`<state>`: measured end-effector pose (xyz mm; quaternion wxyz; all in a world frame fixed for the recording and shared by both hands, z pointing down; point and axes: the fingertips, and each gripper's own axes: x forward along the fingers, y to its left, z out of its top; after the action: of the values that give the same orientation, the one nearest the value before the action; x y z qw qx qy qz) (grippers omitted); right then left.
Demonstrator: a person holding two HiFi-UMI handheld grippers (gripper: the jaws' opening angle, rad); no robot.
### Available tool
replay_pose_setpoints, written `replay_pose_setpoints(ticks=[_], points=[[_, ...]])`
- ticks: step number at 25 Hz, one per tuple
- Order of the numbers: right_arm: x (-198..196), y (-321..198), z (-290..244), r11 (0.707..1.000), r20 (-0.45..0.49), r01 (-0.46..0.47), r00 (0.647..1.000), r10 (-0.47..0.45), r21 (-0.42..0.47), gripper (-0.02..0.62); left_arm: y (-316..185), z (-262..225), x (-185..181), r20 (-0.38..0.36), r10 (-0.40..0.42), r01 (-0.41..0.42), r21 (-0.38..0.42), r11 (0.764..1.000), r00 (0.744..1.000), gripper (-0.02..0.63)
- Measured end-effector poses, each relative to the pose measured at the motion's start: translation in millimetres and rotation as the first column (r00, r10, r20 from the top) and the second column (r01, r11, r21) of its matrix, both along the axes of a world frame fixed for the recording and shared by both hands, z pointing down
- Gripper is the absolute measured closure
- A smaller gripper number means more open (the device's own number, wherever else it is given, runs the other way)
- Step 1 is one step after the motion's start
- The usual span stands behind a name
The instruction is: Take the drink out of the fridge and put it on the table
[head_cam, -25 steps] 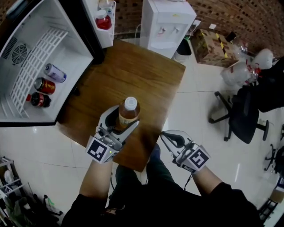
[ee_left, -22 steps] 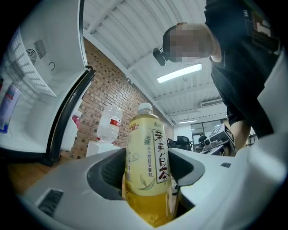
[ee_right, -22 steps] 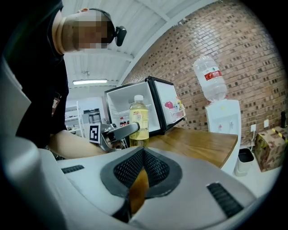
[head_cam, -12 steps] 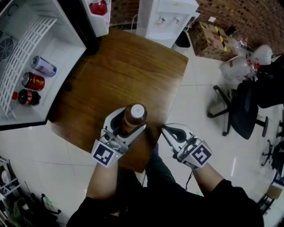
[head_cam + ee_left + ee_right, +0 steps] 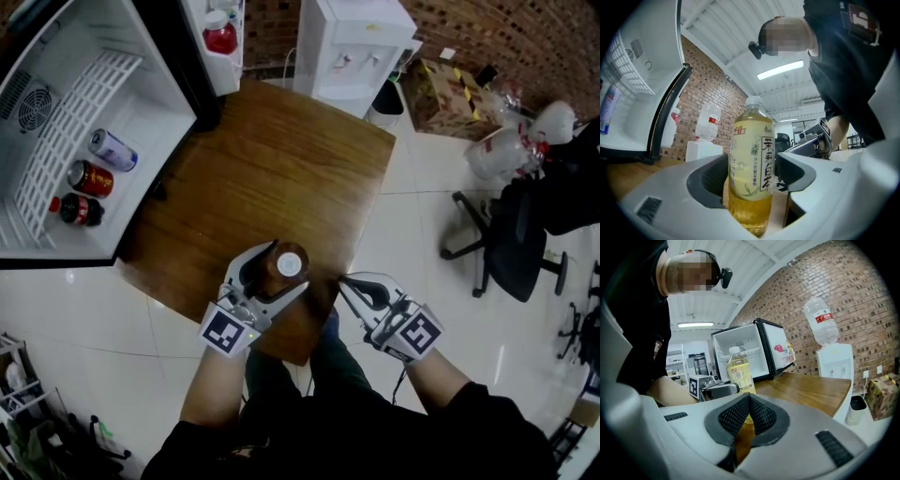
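The drink, a bottle of yellow tea (image 5: 281, 270) with a white cap, stands upright on the wooden table (image 5: 272, 159) close to its near edge. My left gripper (image 5: 284, 266) straddles it, and its jaws are opening. In the left gripper view the bottle (image 5: 751, 173) rises between the two pads, which sit right beside it without squeezing. My right gripper (image 5: 347, 285) hovers shut just off the table's near right edge, holding nothing. From the right gripper view the bottle (image 5: 739, 373) shows beyond the right gripper's (image 5: 750, 399) closed tips.
The open fridge (image 5: 66, 141) at the left holds a silver can (image 5: 114, 151), a red can (image 5: 92, 178) and a dark bottle (image 5: 77, 210). A white water dispenser (image 5: 347, 47) stands behind the table. An office chair (image 5: 506, 244) is on the floor at the right.
The bottle has come down toward the table's near edge and now stands on it. The left jaws have spread slightly around it. The right gripper has hardly moved.
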<state>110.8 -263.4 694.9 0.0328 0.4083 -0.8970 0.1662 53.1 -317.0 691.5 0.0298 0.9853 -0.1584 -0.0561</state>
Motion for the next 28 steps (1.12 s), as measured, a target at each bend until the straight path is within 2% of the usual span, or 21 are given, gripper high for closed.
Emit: replay_pose_setpoints(ticks=[3,6,11,14,16,18,21,24,28], points=[[9,8,-11,1.000,-0.013,-0.008,1.000,0.008,-0.001,0.606,2,3,-10,0.013,-0.036,0.036,-0.069,0.997,0.999,0.201],[25,27,-33,1.000,-0.012,-0.021,1.000,0.021,0.000,0.606,20,-2,-37,0.043,-0.098,0.104,-0.181,0.978,0.994,0.187],[62,54,-89,0.999,0.023,-0.014,1.000,0.013,0.035,0.606,70,-58,-83,0.095,-0.179,0.199,-0.265,0.944,0.979,0.250],[71,83,-120,0.999,0.014,0.026,1.000,-0.027,0.025,0.606,95,-109,-117,0.053,-0.284,0.286,-0.306,0.908,0.957,0.275],[68,99,-137,0.999,-0.001,0.033,0.999,-0.033,0.031,0.606,107,-140,-138,0.013,-0.326,0.313,-0.319,0.895,0.945,0.300],[55,116,-155,0.999,0.003,0.010,1.000,-0.010,0.045,0.606,122,-164,-156,-0.015,-0.315,0.295,-0.312,0.903,0.949,0.313],[25,141,-172,0.998,-0.019,-0.032,0.999,0.033,0.060,0.606,152,-188,-178,-0.035,-0.258,0.235,-0.305,0.923,0.966,0.345],[-13,170,-187,0.994,-0.033,-0.063,0.997,0.066,0.088,0.606,183,-202,-203,-0.026,-0.195,0.179,-0.293,0.939,0.980,0.422],[-51,210,-205,0.986,0.039,-0.150,0.988,0.148,0.069,0.606,226,-207,-236,0.010,-0.093,0.093,-0.276,0.957,0.996,0.489]])
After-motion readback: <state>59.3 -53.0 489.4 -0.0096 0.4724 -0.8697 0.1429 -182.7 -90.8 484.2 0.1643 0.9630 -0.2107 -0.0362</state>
